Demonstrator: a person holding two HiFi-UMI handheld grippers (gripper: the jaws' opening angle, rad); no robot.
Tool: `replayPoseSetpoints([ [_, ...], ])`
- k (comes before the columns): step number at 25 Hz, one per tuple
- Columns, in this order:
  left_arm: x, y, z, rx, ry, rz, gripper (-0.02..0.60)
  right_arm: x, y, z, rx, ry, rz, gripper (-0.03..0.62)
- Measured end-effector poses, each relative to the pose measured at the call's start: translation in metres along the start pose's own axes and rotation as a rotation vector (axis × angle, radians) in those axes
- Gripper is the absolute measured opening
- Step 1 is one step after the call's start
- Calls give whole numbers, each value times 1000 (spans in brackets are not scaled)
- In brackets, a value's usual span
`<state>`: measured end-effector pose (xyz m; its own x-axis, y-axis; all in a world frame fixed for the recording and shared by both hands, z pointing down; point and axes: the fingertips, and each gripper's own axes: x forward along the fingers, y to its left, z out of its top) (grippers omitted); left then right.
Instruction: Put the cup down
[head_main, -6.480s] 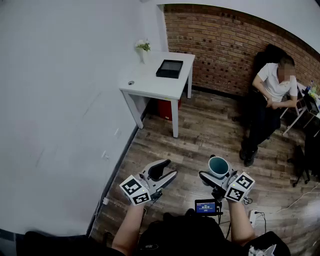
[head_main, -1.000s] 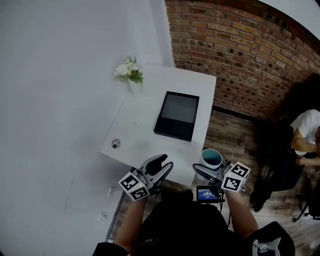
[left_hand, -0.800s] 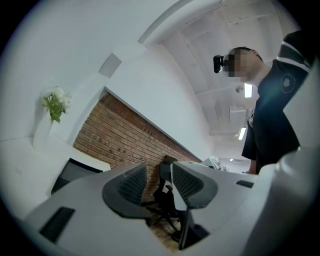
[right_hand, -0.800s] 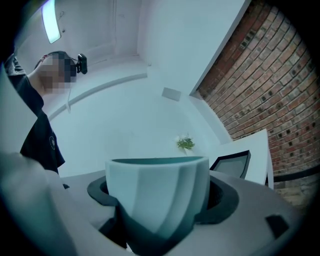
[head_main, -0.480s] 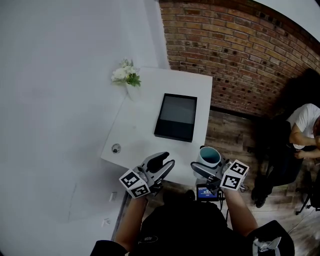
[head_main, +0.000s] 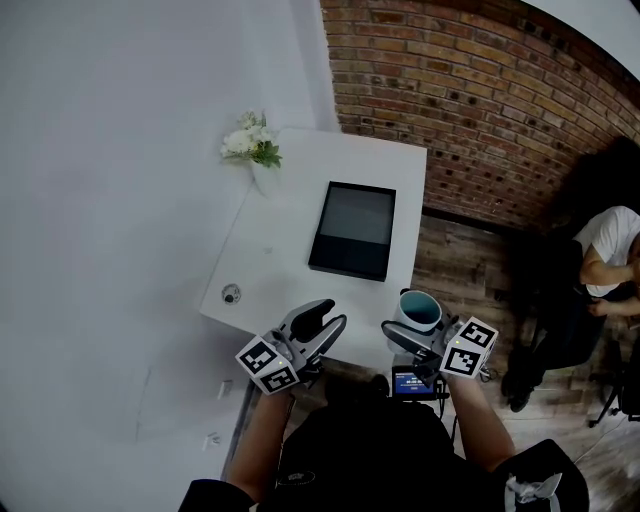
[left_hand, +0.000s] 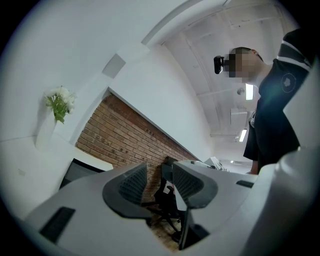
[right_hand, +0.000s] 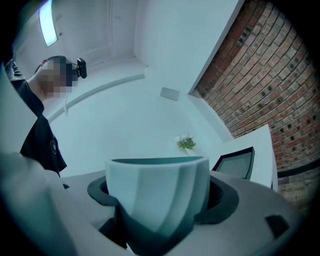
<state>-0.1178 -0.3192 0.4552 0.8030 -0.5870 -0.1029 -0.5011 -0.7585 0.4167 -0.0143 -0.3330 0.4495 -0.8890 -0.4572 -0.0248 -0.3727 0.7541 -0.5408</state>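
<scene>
A white cup (head_main: 420, 312) with a teal inside stands upright between the jaws of my right gripper (head_main: 414, 330), which is shut on it. It hangs level with the near right corner of the white table (head_main: 270, 270), about over its right edge. In the right gripper view the cup (right_hand: 150, 185) fills the gap between the dark pads. My left gripper (head_main: 320, 320) hovers over the table's near edge, open, with nothing between its fingers (left_hand: 132, 182).
On the table lie a black tray (head_main: 352, 230), a vase of white flowers (head_main: 255, 150) at the far left corner and a small round object (head_main: 231, 294). A brick wall (head_main: 480, 90) stands behind. A seated person (head_main: 610, 260) is at the right.
The person with the grippers has walked from the open floor up to the table. Over the last second both grippers have barely moved, and the cup stays held.
</scene>
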Motion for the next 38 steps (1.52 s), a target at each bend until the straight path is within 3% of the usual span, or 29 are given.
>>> replayPoseSetpoints([
  [8, 5, 17, -1, -14, -1, 36, 167, 19, -36, 0, 48, 29, 12, 417],
  [15, 18, 34, 14, 10, -12, 66, 166, 74, -112, 15, 60, 37, 3, 417],
  [24, 9, 54, 1, -20, -3, 157, 167, 145, -192, -11, 49, 89, -39, 417],
  [30, 1, 66, -4, -30, 6, 195, 167, 178, -222, -34, -96, 159, -109, 417],
  [38, -7, 71, -8, -38, 9, 232, 167, 194, -220, -44, -304, 197, -106, 417],
])
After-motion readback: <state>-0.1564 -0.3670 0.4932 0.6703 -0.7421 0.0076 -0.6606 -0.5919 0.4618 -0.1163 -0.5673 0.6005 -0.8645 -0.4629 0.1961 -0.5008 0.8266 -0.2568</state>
